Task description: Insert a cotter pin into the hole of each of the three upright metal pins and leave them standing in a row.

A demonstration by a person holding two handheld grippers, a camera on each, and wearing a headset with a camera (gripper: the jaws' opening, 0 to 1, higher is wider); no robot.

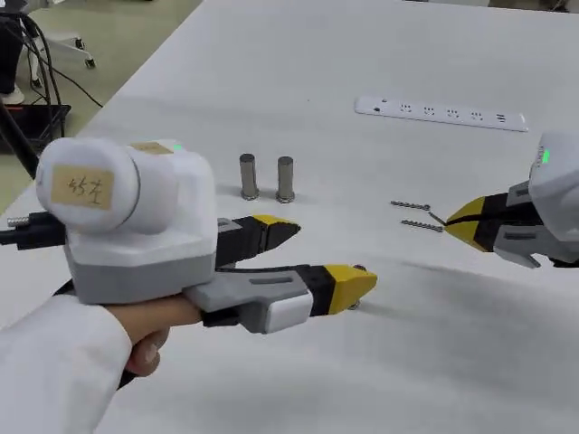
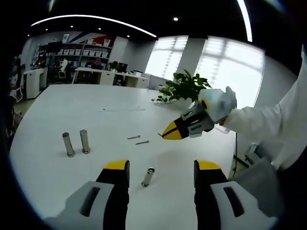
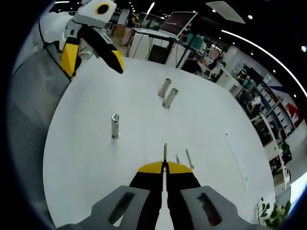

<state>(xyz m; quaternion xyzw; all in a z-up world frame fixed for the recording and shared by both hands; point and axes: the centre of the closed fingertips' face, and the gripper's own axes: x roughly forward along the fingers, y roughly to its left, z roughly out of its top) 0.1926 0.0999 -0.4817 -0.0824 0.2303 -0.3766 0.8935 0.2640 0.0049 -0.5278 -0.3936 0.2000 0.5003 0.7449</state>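
Two yellow-tipped jaws of the left gripper (image 1: 333, 255) are spread wide and grip nothing. A hand (image 1: 149, 330) in a white sleeve (image 1: 45, 371) carries it. It sits on the near side of the power strip (image 1: 441, 113) and well to its left, over the white table (image 1: 271, 54).

First pin (image 1: 248, 176) and second pin (image 1: 285, 179): both upright, side by side, close but not touching. They stand nearer than the power strip and to its left, just beyond the left gripper's jaws. Their cross holes are too small to make out.

Third pin (image 2: 147, 177): alone and upright, as the right gripper view shows (image 3: 114, 125). It is farther from the power strip than the other two. In the left gripper view it stands in the gap between the spread jaws, touching neither. In the head view the lower jaw tip hides most of it.

Farther cotter pin (image 1: 409, 206) and nearer cotter pin (image 1: 421, 225): both flat on the table, roughly parallel, just beside each other, on the near side of the power strip below its middle.

Right gripper (image 1: 452, 220): jaws pressed together, pinching the held cotter pin (image 3: 165, 152), which sticks forward out of the tips. The gripper is on the near side of the power strip, with its tips just beside the two cotter pins on the table.
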